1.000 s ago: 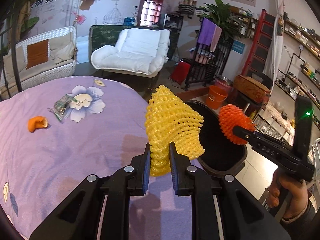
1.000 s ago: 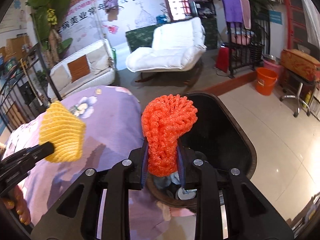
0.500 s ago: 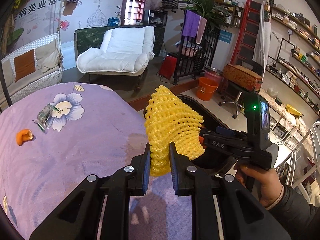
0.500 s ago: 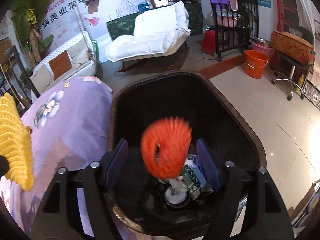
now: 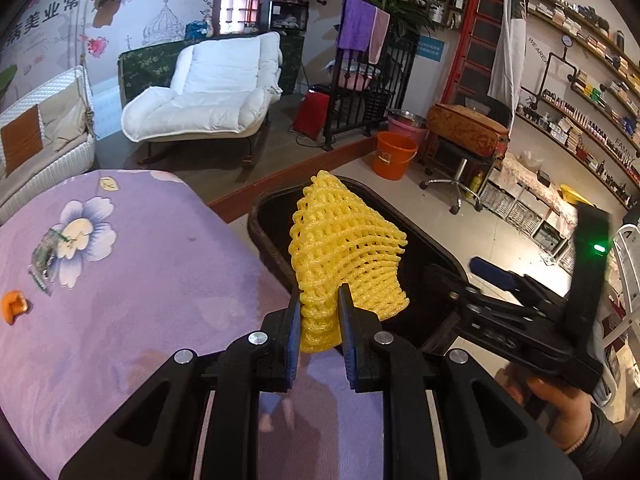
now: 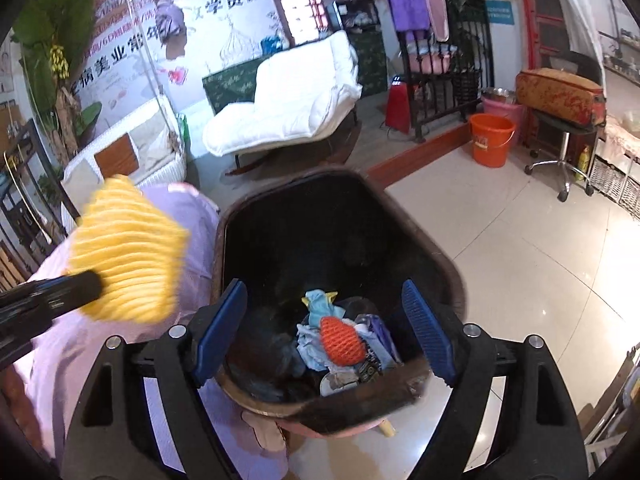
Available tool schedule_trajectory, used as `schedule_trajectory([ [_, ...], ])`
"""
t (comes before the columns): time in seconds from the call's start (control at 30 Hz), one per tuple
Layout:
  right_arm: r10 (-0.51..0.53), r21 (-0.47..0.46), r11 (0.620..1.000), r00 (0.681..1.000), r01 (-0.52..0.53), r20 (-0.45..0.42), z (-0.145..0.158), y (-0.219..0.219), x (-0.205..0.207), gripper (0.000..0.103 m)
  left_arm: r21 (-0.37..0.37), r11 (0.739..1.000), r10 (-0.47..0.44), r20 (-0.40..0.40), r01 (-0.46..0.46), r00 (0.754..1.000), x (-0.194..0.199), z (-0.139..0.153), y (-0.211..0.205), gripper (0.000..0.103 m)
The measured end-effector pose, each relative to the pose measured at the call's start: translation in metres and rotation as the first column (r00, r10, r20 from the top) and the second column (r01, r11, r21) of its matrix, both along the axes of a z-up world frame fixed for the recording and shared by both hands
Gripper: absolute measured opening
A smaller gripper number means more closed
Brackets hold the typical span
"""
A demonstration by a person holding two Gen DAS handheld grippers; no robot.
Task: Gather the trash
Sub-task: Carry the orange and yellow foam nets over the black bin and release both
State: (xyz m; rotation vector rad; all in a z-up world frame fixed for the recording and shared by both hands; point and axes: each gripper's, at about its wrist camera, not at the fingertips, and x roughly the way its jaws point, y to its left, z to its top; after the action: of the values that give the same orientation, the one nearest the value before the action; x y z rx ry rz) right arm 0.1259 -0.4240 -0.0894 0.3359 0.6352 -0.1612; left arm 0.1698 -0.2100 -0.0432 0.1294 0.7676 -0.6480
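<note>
My left gripper (image 5: 319,314) is shut on a yellow foam fruit net (image 5: 344,252), held up over the near rim of the black trash bin (image 5: 272,236) beside the purple table. The same yellow net (image 6: 128,252) shows at the left of the right wrist view. My right gripper (image 6: 326,328) hangs over the bin (image 6: 448,264) with its jaws opening and nothing between the blue pads (image 6: 426,330). An orange foam net (image 6: 342,340) lies at the bottom of the bin among other rubbish. In the left wrist view the right gripper (image 5: 492,276) reaches across the bin from the right.
On the purple flowered tablecloth (image 5: 140,300) lie a clear wrapper (image 5: 42,260) and an orange peel (image 5: 14,306) at the far left. Beyond the bin stand an orange bucket (image 5: 394,156), a stool with a box, a white armchair (image 5: 212,92) and a tiled floor.
The right gripper opened and the orange net dropped from it into the bin. The left gripper carried the yellow net rightwards over the bin's edge.
</note>
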Motion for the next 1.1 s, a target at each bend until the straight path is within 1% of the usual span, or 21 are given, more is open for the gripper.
schedule_trajectory([
  [0.07,-0.018,-0.008,1.0,1.0,0.018,0.012,0.004,-0.004,-0.011,0.081,0.017,1.0,-0.007,-0.005,0.007,1.0,0.005,-0.003,-0.009,0.019],
  [0.13,-0.034,-0.014,0.999,0.999,0.034,0.02,0.006,-0.009,-0.023,0.081,0.023,1.0,-0.019,-0.028,0.019,0.999,0.011,-0.006,-0.019,0.019],
  [0.3,-0.075,-0.009,0.997,0.997,0.075,0.017,0.006,-0.024,-0.043,0.081,0.051,0.998,-0.035,-0.054,0.037,0.998,0.019,-0.015,-0.037,0.018],
  [0.4,-0.092,-0.012,0.996,0.996,0.092,0.01,0.004,-0.032,-0.049,0.081,0.061,0.997,-0.041,-0.074,0.046,0.996,0.021,-0.021,-0.045,0.018],
  [0.57,-0.117,0.008,0.993,0.993,0.117,0.025,0.005,-0.04,-0.056,0.081,0.071,0.995,-0.058,-0.112,0.066,0.992,0.026,-0.029,-0.056,0.018],
  [0.83,-0.138,0.024,0.99,0.989,0.137,0.049,0.01,-0.046,-0.067,0.082,0.093,0.994,-0.049,-0.149,0.064,0.988,0.038,-0.037,-0.076,0.018],
  [0.9,-0.148,0.032,0.989,0.988,0.146,0.051,0.01,-0.049,-0.069,0.082,0.096,0.993,-0.053,-0.159,0.069,0.986,0.041,-0.039,-0.081,0.024],
  [0.93,-0.151,0.034,0.988,0.987,0.15,0.05,0.01,-0.049,-0.07,0.082,0.101,0.992,-0.056,-0.163,0.073,0.985,0.042,-0.04,-0.083,0.025],
  [0.97,-0.155,0.036,0.988,0.987,0.153,0.05,0.01,-0.051,-0.071,0.082,0.11,0.991,-0.057,-0.162,0.076,0.985,0.042,-0.042,-0.087,0.03],
  [1.0,-0.161,0.036,0.987,0.986,0.159,0.051,0.01,-0.052,-0.072,0.082,0.122,0.99,-0.058,-0.159,0.078,0.986,0.042,-0.042,-0.089,0.044],
  [1.03,-0.165,0.037,0.986,0.985,0.163,0.052,0.009,-0.049,-0.076,0.082,0.128,0.989,-0.058,-0.154,0.078,0.986,0.042,-0.042,-0.091,0.054],
  [1.07,-0.167,0.04,0.985,0.984,0.165,0.053,0.01,-0.049,-0.077,0.082,0.128,0.989,-0.058,-0.143,0.076,0.988,0.042,-0.041,-0.091,0.071],
  [1.1,-0.171,0.041,0.985,0.984,0.168,0.056,0.01,-0.05,-0.078,0.082,0.119,0.99,-0.056,-0.13,0.071,0.99,0.041,-0.039,-0.09,0.079],
])
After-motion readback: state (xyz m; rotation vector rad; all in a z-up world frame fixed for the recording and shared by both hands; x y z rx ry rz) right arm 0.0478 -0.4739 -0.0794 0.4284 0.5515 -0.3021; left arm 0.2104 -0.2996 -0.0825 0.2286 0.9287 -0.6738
